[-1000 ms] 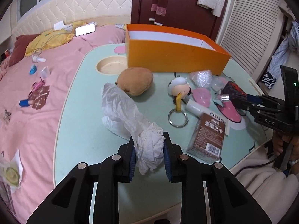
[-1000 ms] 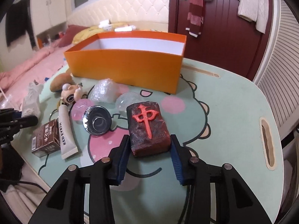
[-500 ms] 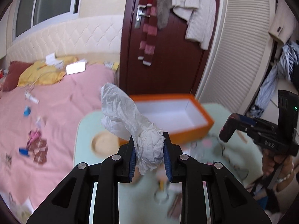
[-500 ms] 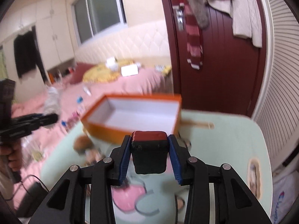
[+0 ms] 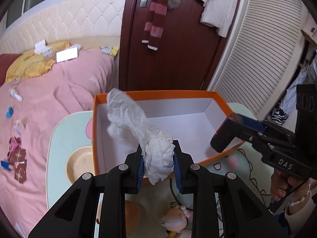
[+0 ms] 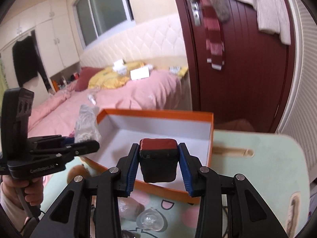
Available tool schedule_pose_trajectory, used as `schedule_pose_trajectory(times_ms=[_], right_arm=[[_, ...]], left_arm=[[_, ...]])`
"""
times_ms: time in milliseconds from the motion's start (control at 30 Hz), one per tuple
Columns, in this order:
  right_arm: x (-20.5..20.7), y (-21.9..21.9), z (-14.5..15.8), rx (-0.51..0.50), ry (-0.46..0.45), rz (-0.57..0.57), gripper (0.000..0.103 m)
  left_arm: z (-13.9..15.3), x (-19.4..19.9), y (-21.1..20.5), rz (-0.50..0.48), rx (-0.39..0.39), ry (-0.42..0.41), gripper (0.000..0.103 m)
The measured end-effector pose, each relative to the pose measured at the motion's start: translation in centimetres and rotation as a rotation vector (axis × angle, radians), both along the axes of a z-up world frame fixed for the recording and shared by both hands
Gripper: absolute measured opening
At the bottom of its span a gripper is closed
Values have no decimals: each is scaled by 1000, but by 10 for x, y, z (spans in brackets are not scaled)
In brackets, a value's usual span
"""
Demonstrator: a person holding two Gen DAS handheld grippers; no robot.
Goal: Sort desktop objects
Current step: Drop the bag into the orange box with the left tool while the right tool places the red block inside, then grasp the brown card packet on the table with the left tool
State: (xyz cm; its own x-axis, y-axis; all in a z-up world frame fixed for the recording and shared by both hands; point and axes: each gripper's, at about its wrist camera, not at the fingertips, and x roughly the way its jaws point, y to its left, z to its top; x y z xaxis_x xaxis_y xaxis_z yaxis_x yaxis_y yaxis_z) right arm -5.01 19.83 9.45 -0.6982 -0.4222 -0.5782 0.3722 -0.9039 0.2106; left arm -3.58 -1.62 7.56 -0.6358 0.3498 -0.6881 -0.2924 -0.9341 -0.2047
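Both tools are raised over the orange box (image 5: pixel 220 101) on the table (image 6: pixel 263 154). The left tool (image 5: pixel 158 165) is clamped on a crumpled white tissue (image 5: pixel 158 156) above the box's near wall. The right tool (image 6: pixel 158 167) grips a dark red-topped block (image 6: pixel 158 163) over the box's white interior.

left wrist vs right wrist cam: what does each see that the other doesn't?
Only the left wrist view: a round cream dish left of the box, and a doll-head toy below the fingers. Only the right wrist view: a clear heart-shaped piece on the table and a black garment hanging on the cupboards. Both: the empty orange box, the crumpled tissue in the left gripper, and the dark block in the right gripper.
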Motion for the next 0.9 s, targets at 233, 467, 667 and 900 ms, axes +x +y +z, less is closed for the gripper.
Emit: schedule_pose_trajectory(times_ms=[233, 467, 667, 900], right_arm=[[-3, 5, -1, -22, 8, -17, 58], [30, 5, 25, 49, 78, -33, 68], [72, 6, 11, 123, 2, -59, 85], [103, -2, -36, 202, -169, -62, 85]], left_arm=[[4, 3, -10, 33, 52, 1, 68], [26, 44, -15, 10, -7, 64, 68], [10, 90, -23, 56, -63, -8, 68], [-36, 131, -23, 60, -11, -155, 68]])
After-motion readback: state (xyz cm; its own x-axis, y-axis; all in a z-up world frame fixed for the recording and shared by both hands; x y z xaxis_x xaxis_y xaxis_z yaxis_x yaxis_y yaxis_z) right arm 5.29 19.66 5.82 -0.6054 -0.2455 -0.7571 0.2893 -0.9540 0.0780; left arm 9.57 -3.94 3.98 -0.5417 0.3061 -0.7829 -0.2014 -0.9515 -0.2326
